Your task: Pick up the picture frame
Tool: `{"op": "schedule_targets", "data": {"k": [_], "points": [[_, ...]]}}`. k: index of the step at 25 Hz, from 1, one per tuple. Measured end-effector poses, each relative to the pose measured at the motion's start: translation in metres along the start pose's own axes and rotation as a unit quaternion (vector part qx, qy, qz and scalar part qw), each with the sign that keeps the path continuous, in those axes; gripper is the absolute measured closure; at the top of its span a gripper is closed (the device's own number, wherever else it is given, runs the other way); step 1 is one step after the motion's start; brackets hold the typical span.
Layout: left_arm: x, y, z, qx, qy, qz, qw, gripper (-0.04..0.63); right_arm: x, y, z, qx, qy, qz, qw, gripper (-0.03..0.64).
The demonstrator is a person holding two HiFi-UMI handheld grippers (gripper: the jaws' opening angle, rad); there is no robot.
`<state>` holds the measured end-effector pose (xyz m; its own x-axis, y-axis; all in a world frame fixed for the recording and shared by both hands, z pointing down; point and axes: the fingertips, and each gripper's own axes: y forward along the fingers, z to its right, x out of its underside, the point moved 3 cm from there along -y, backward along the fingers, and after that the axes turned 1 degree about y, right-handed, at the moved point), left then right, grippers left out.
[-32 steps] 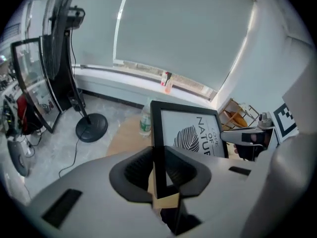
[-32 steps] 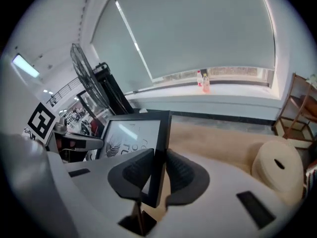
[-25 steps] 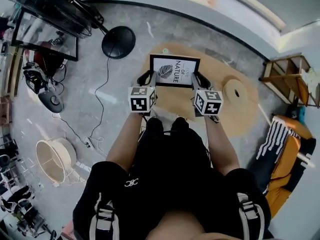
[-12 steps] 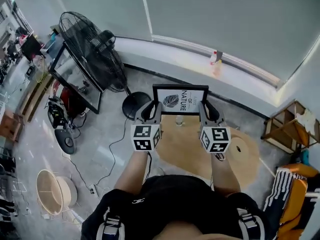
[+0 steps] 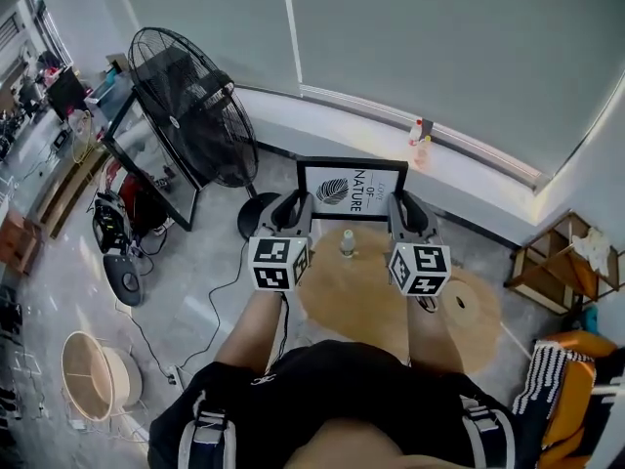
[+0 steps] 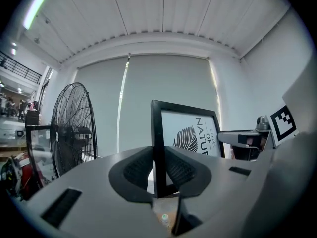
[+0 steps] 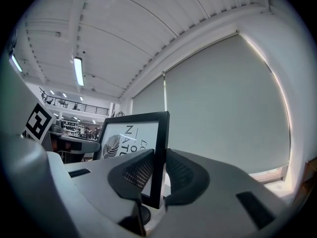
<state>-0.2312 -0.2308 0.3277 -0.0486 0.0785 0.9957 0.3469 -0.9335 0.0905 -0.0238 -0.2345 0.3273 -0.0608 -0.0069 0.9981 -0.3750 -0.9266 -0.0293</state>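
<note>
My left gripper (image 6: pixel 158 168) is clamped on the left side bar of the picture frame (image 5: pixel 352 190). The black bar stands upright between my two dark pads, at the centre of the left gripper view, and both pads press on it. My right gripper (image 7: pixel 157 175) grips the frame's right side bar the same way, with the bar pinched between its pads just below the middle of the right gripper view.

In the head view the frame sits at the centre, held upright in the air between my two grippers, its leaf print facing me. It is clear of the round wooden table (image 5: pixel 366 301) below it, where a small bottle (image 5: pixel 347 243) stands.

At the lower left of the head view a round pale basket (image 5: pixel 70 379) stands on the floor; I cannot tell what is in it. At the right edge, a wooden shelf (image 5: pixel 547 279) holds something pale on top.
</note>
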Motion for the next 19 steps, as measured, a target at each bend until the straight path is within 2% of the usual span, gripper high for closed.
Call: {"op": "schedule_targets", "data": {"k": [5, 10, 19], "points": [[-0.005, 0.001, 0.002, 0.0, 0.011, 0.002, 0.9999, 0.506, 0.0, 0.0, 0.002, 0.0, -0.004, -0.004, 1.0, 0.525], [-0.001, 0.005, 0.006, 0.005, -0.004, 0.003, 1.0, 0.505, 0.0, 0.0, 0.007, 0.003, -0.005, -0.007, 1.0, 0.526], [0.004, 0.013, 0.005, 0.006, 0.003, -0.001, 1.0, 0.505, 0.011, 0.005, 0.013, 0.002, 0.007, -0.018, 1.0, 0.525]]}}
